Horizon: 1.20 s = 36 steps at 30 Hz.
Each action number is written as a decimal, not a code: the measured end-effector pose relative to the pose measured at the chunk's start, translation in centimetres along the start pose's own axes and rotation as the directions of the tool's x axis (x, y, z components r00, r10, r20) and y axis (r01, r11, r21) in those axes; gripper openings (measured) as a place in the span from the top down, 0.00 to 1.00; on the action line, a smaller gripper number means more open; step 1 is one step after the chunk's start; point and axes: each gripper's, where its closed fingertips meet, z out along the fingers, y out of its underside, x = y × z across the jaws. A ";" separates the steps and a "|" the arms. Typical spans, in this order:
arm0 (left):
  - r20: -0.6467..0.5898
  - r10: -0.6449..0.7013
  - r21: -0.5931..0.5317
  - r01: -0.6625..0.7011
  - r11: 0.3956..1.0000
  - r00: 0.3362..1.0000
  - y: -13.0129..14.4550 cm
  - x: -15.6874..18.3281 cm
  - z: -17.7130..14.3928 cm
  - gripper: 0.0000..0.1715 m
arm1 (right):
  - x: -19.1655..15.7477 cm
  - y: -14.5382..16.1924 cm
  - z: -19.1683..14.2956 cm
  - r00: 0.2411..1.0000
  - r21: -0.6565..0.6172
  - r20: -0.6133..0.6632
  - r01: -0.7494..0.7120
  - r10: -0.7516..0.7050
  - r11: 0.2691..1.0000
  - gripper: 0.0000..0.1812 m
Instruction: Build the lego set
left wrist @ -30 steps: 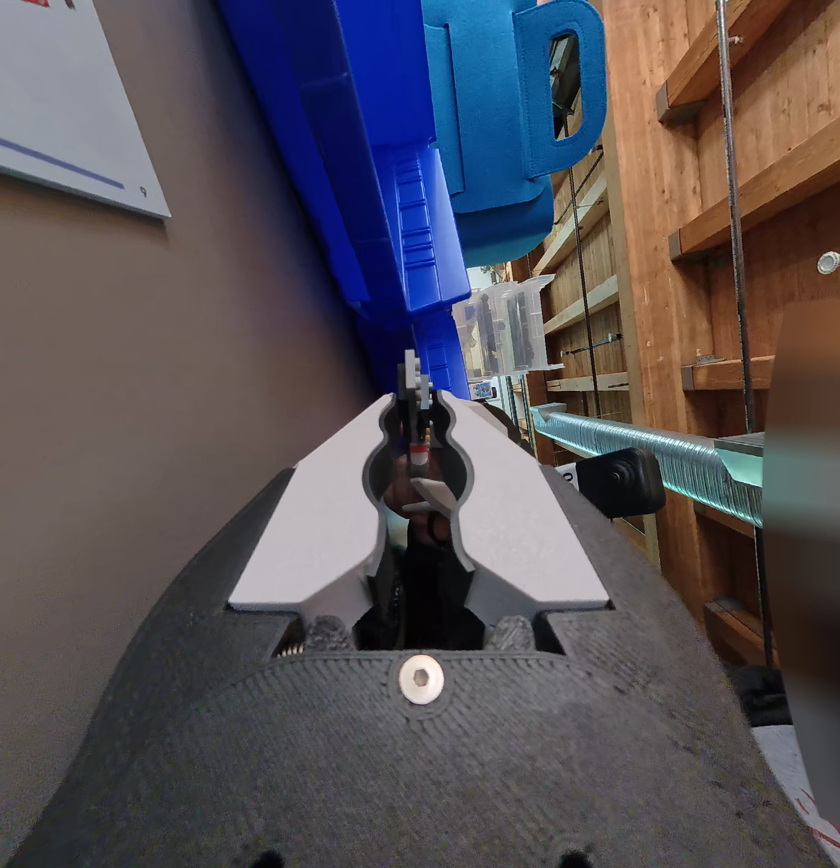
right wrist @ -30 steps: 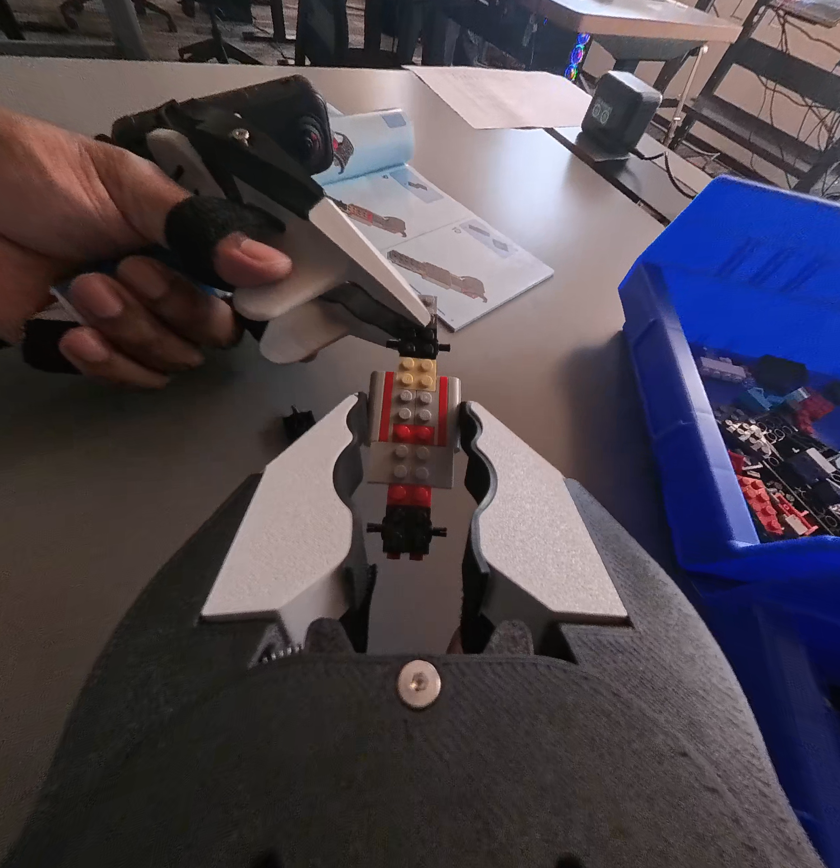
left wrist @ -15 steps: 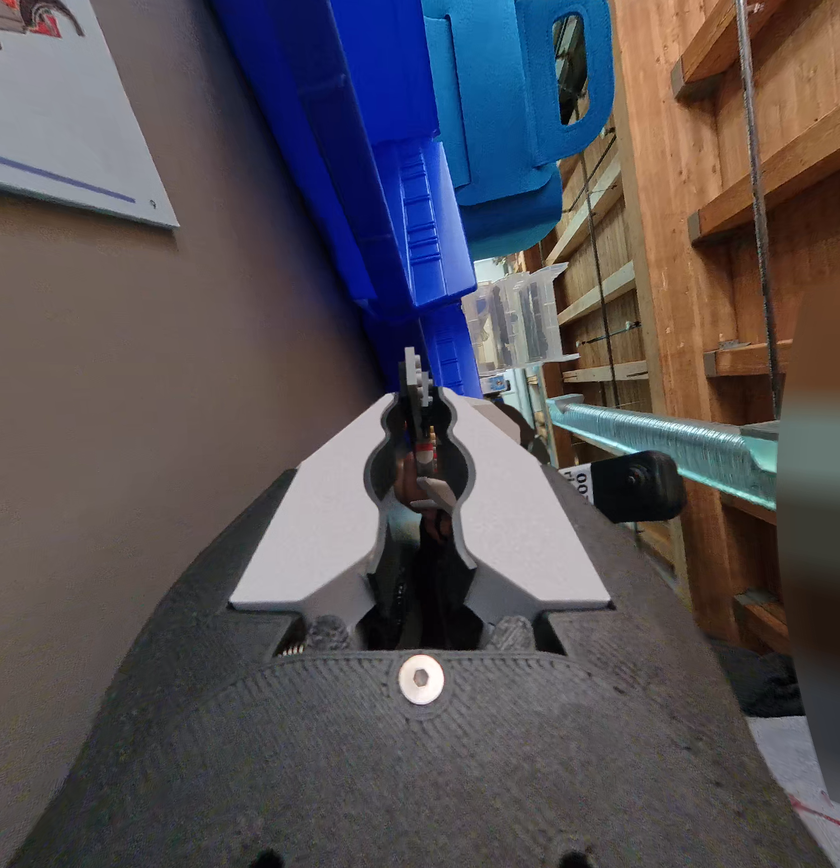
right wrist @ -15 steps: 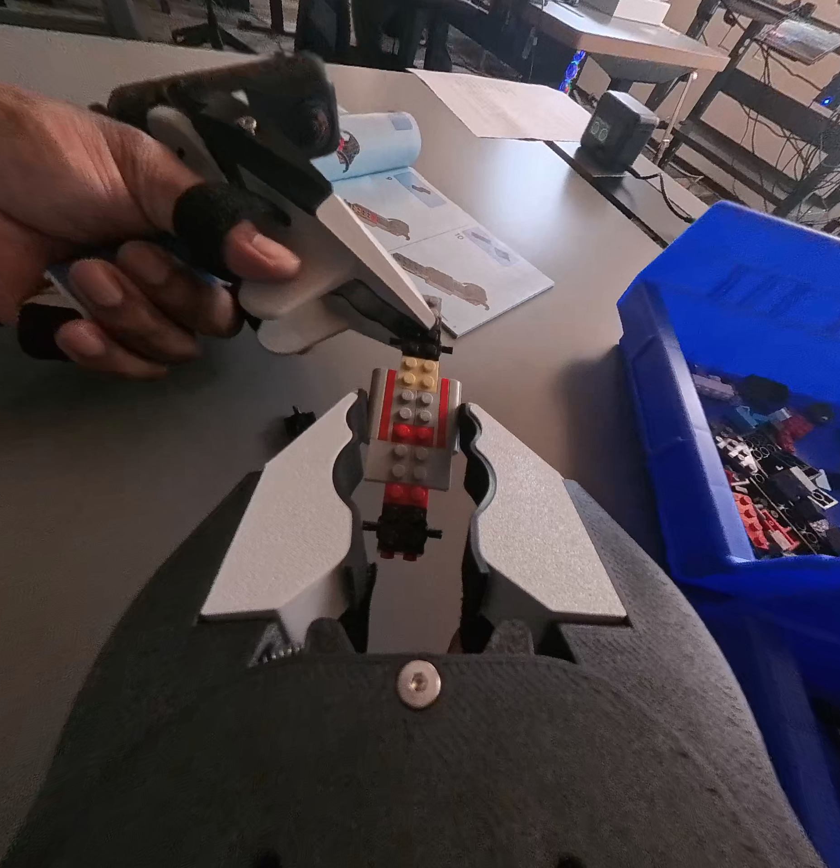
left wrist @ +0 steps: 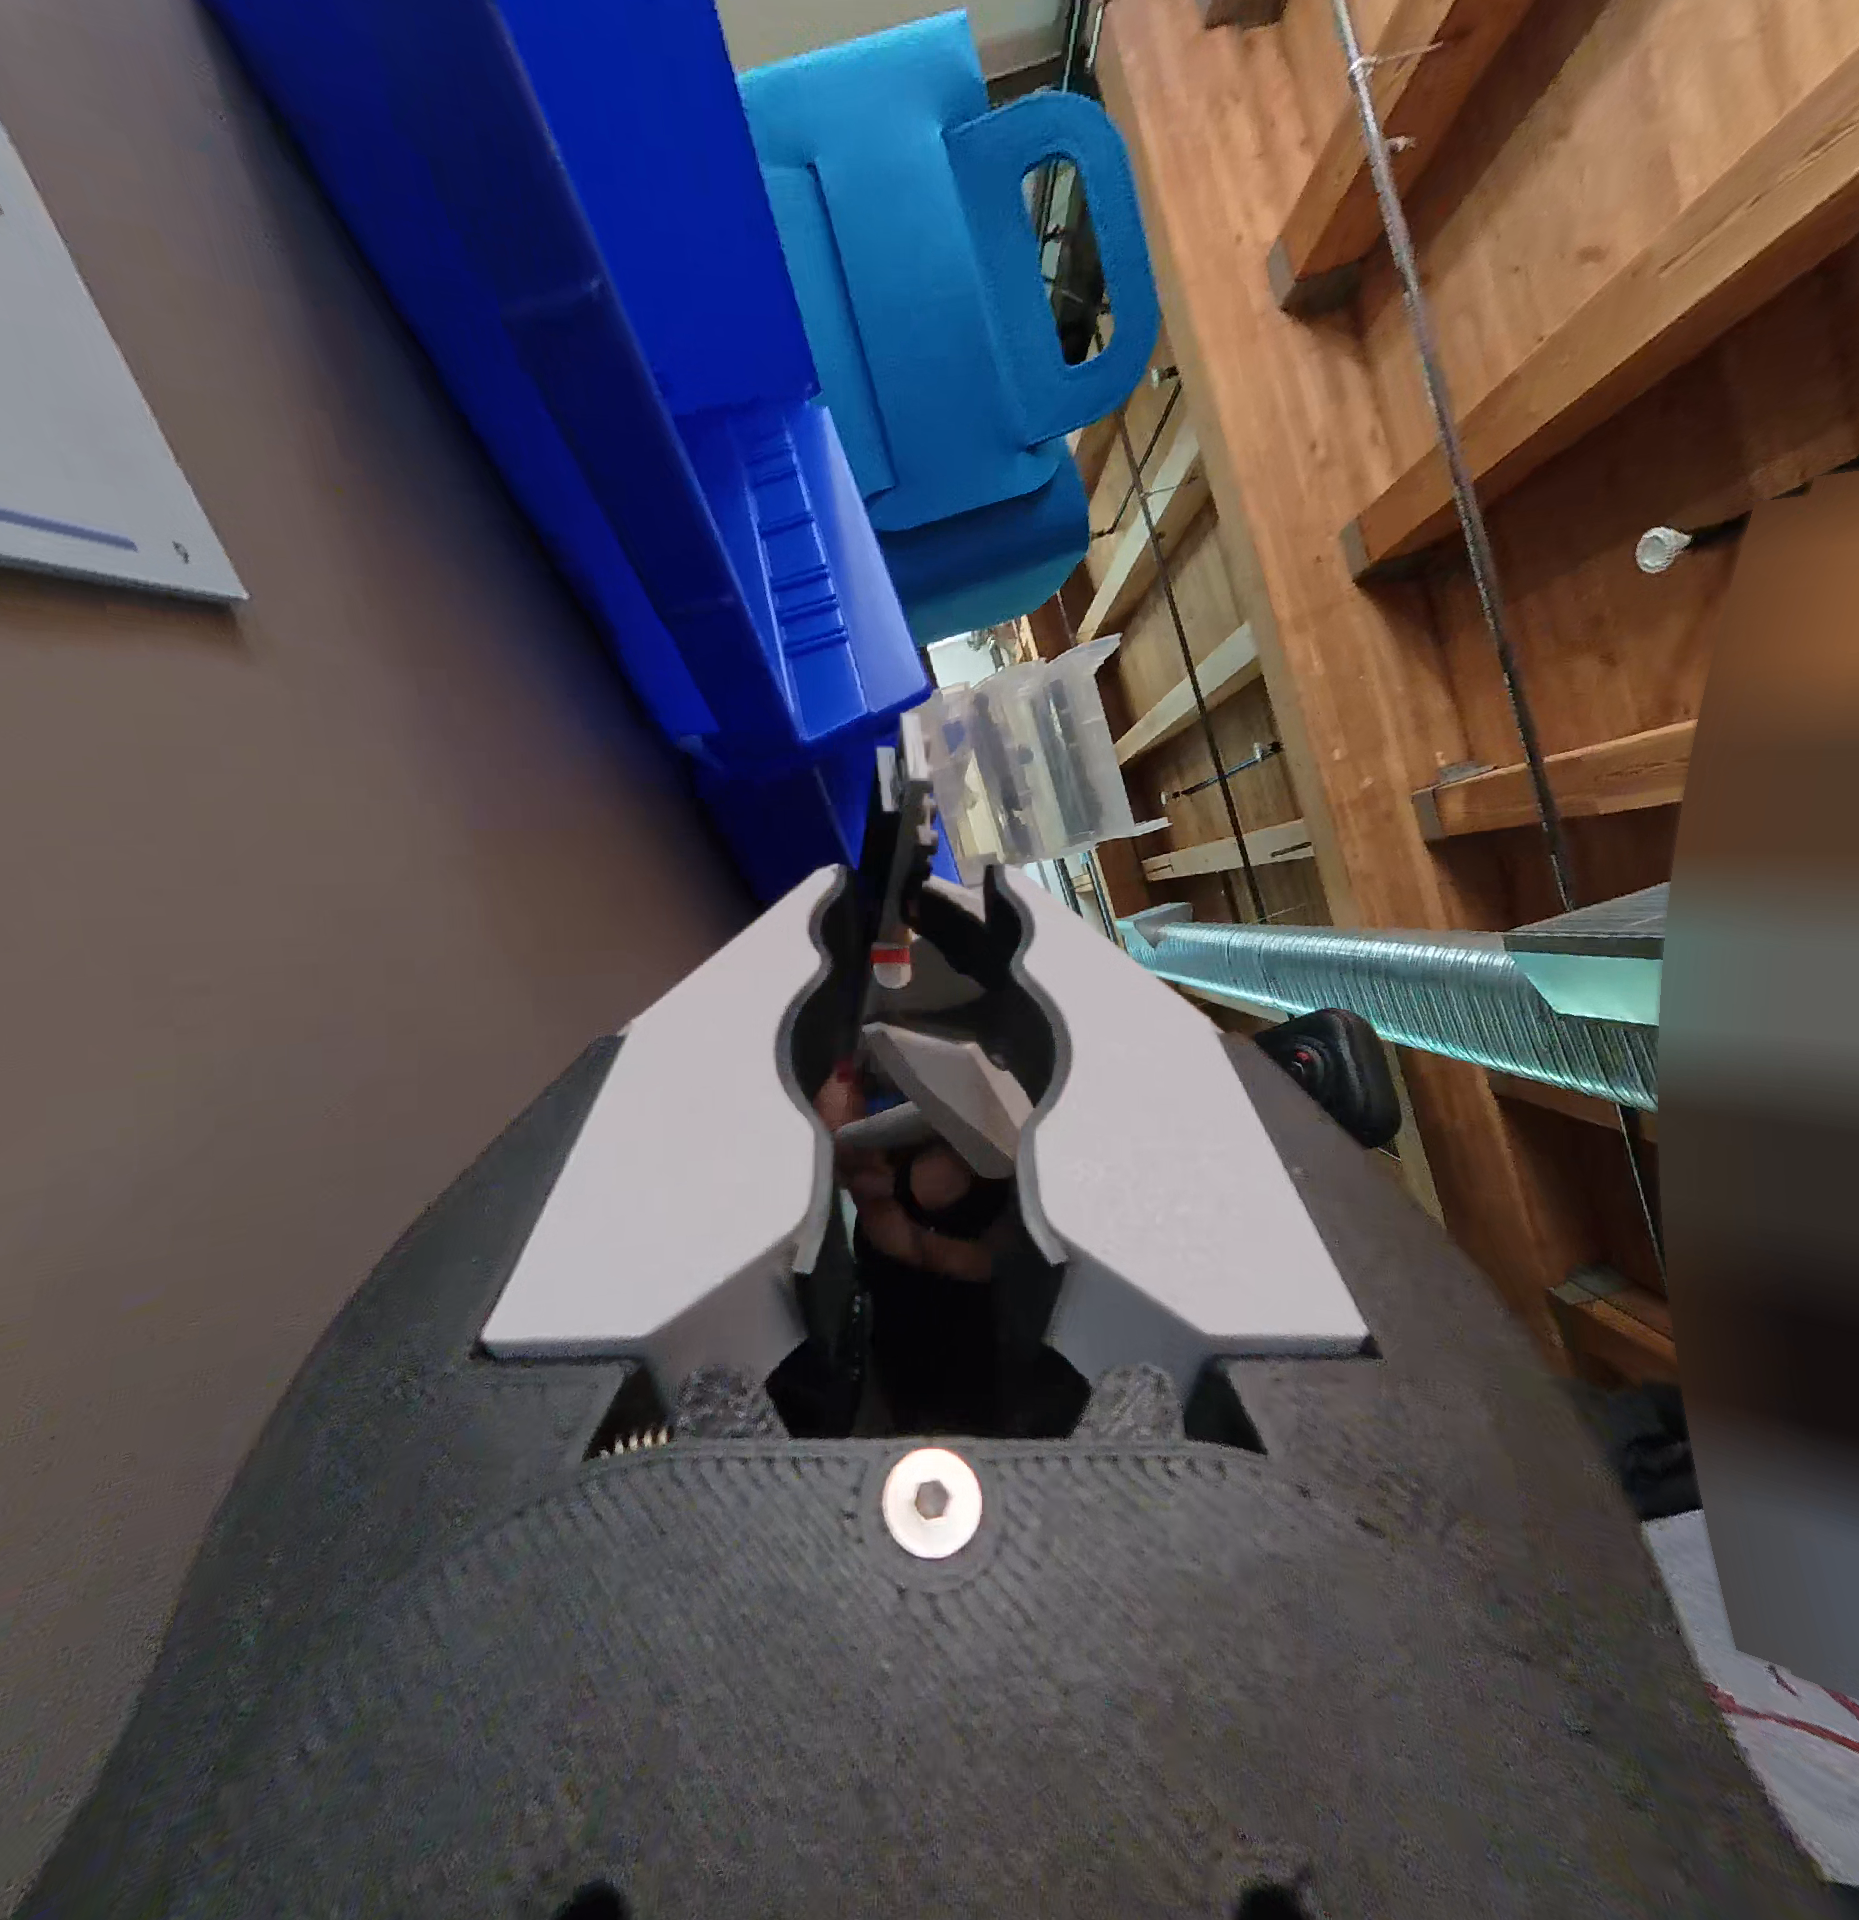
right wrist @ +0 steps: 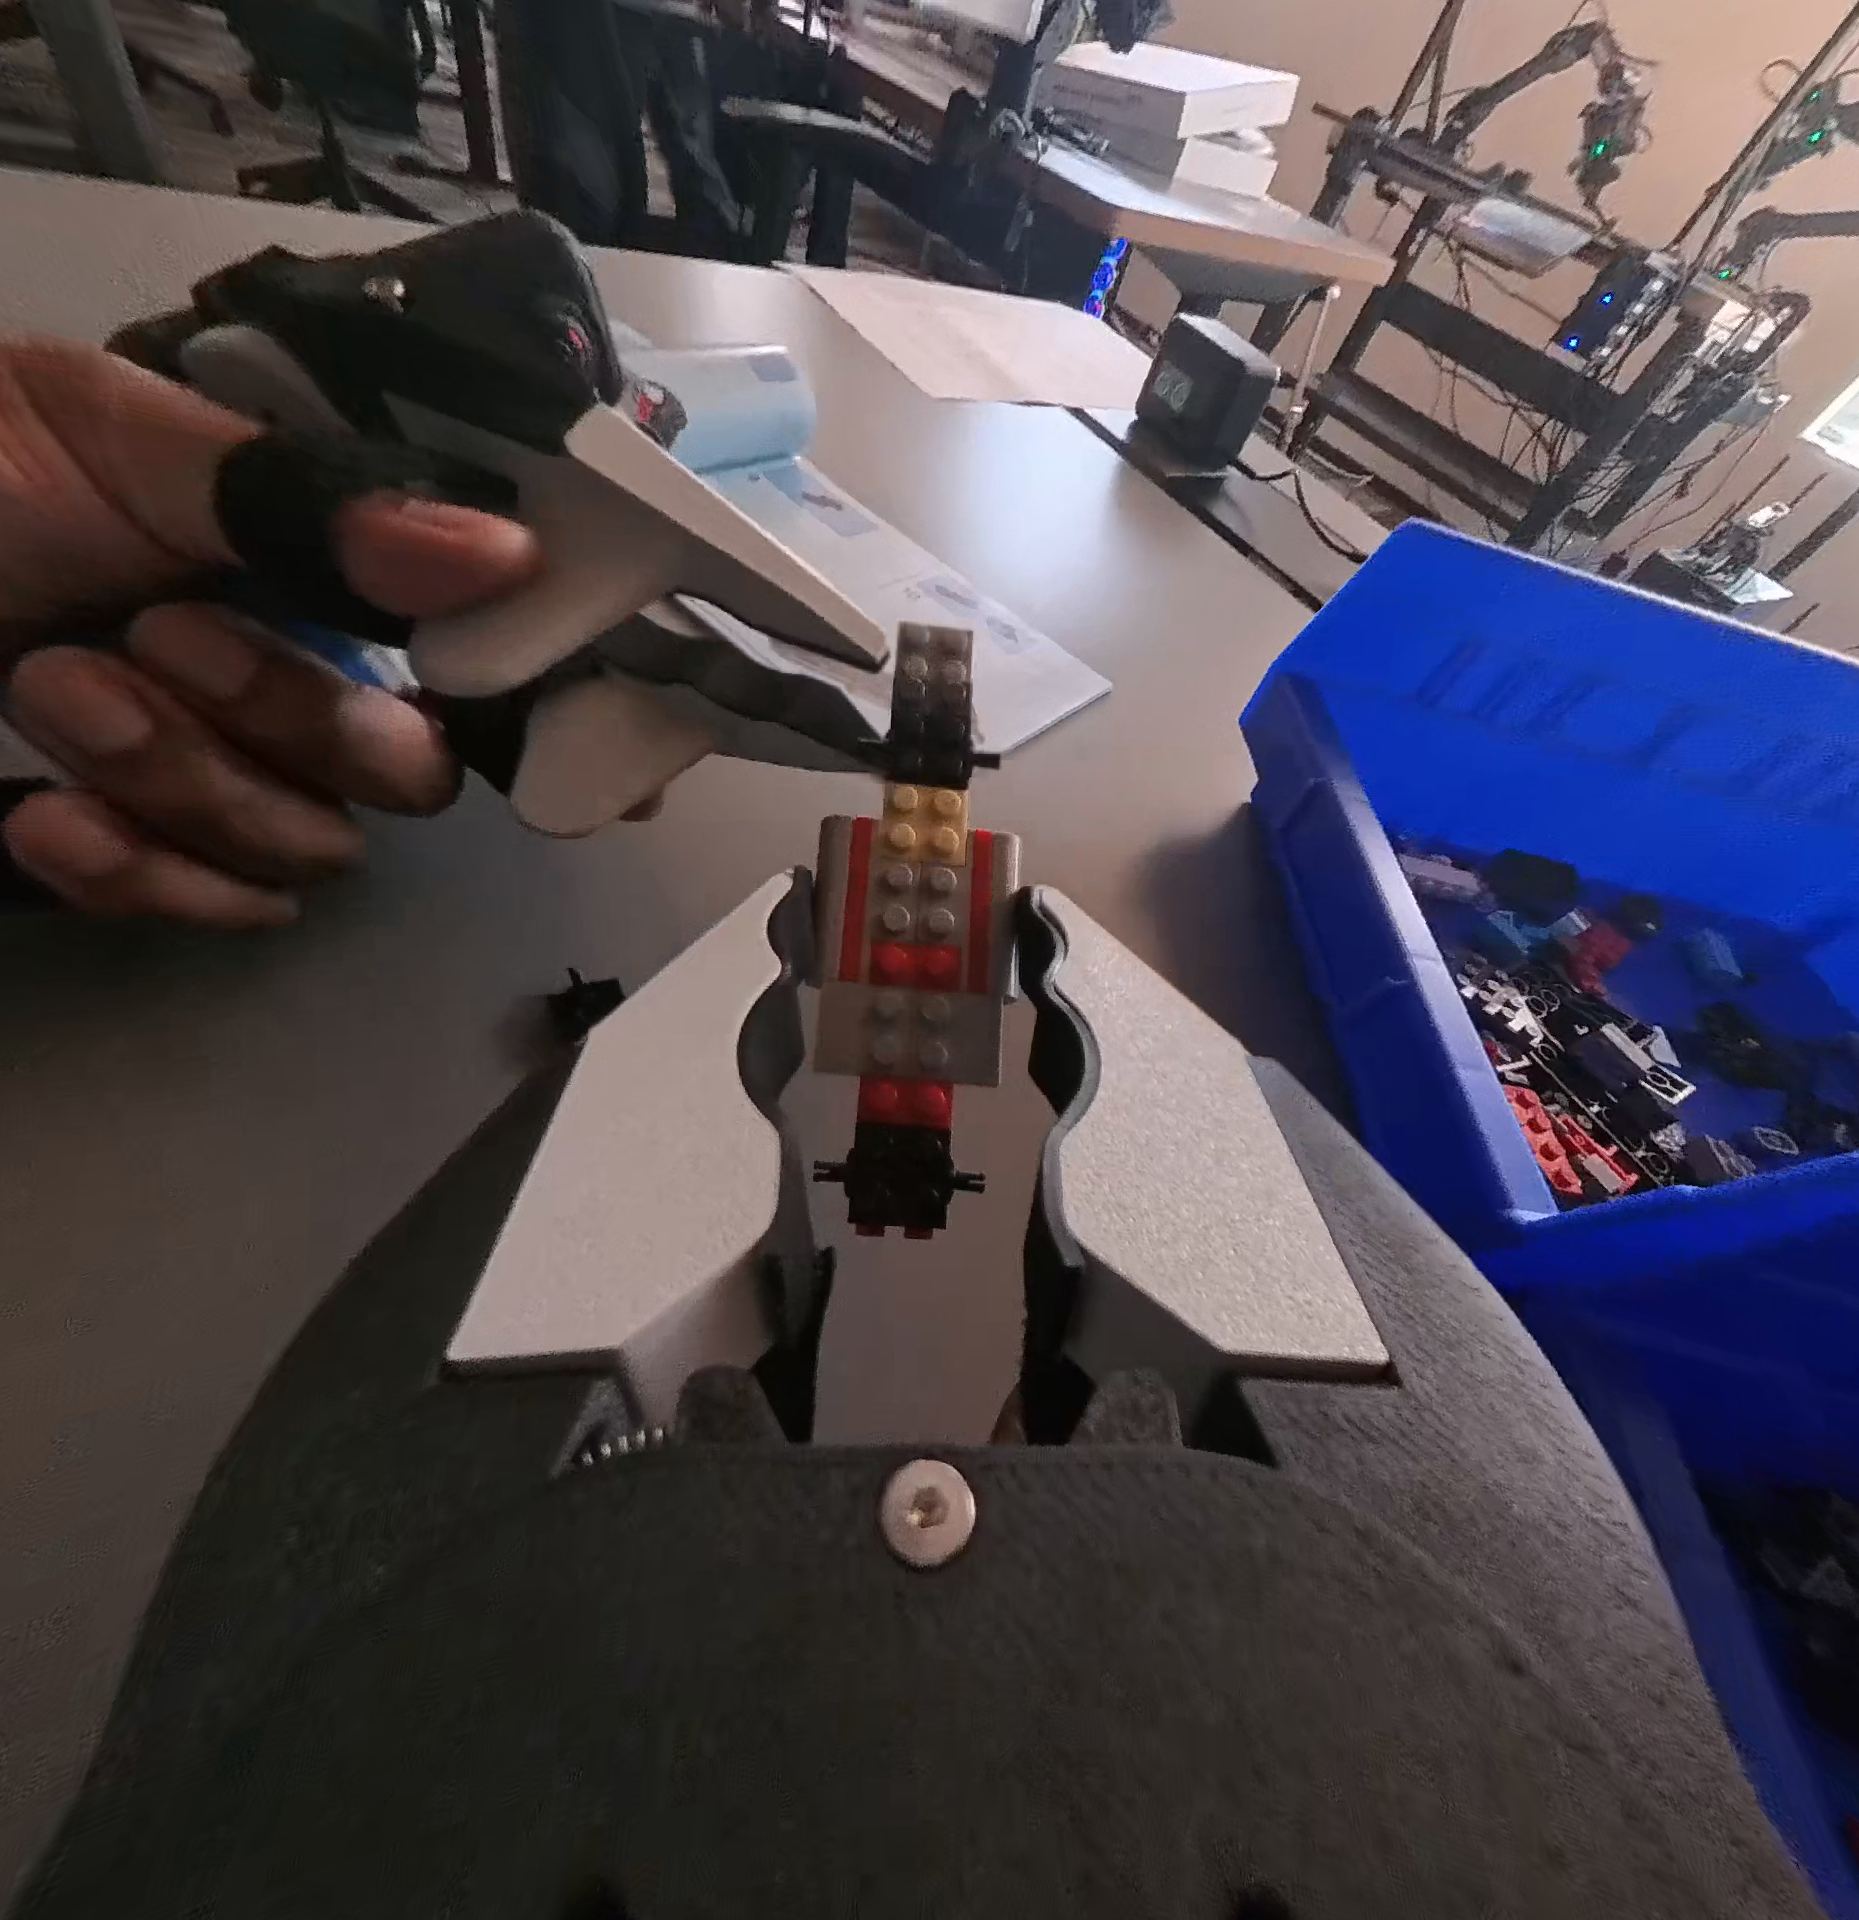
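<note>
My right gripper [right wrist: 914, 894] is shut on a lego model [right wrist: 909, 1029] of grey, red, tan and black bricks, held by its grey sides above the table [right wrist: 281, 1143]. The model's far end carries a grey and black plate [right wrist: 935, 675]. My left gripper [right wrist: 878, 712], in a person's hand, comes in from the left with its tips around that far end. In the left wrist view the left gripper [left wrist: 917, 883] has its jaws slightly apart, and the model [left wrist: 889, 831] stands edge-on against the left finger.
A blue bin [right wrist: 1320, 831] of loose bricks [right wrist: 1631, 1039] stands right of the model. An open instruction booklet [right wrist: 1008, 665] lies behind it. A small black piece [right wrist: 582, 1003] lies on the table to the left. A black cube device [right wrist: 1200, 400] sits farther back. Both grippers' tips are close together, under 4 cm apart.
The left gripper's jaws have widened from pinched on the model's far end to slightly apart. The model's grey and black end plate now shows past the left tips. The right grip is unchanged.
</note>
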 end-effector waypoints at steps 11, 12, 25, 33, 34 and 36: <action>-0.059 0.147 0.030 -0.146 0.989 0.987 -1.4 1.6 -0.9 0.94 | -0.9 -2.5 0.6 0.999 0.110 -0.041 0.022 -0.018 0.994 0.77; -0.065 0.170 0.027 -0.169 0.985 0.983 -1.6 1.7 -1.0 0.94 | -0.9 -2.7 0.7 0.999 0.121 -0.037 0.017 -0.012 0.993 0.76; -0.290 0.601 -0.130 -0.653 0.746 0.745 -4.6 6.0 -2.0 0.94 | 0.5 -8.5 0.0 0.914 0.250 0.350 -0.300 0.203 0.920 0.75; -0.498 0.732 -0.118 -0.873 0.474 0.465 -5.0 8.0 -1.6 0.94 | 0.9 -12.2 2.1 0.851 0.239 0.509 -0.284 0.130 0.928 0.83; -0.501 0.737 -0.116 -0.879 0.462 0.454 -5.0 7.9 -1.5 0.94 | 0.9 -12.3 2.2 0.844 0.243 0.519 -0.300 0.137 0.923 0.84; -0.504 0.743 -0.113 -0.886 0.449 0.441 -5.0 7.5 -1.5 0.94 | 1.0 -12.3 2.5 0.832 0.248 0.533 -0.326 0.152 0.912 0.87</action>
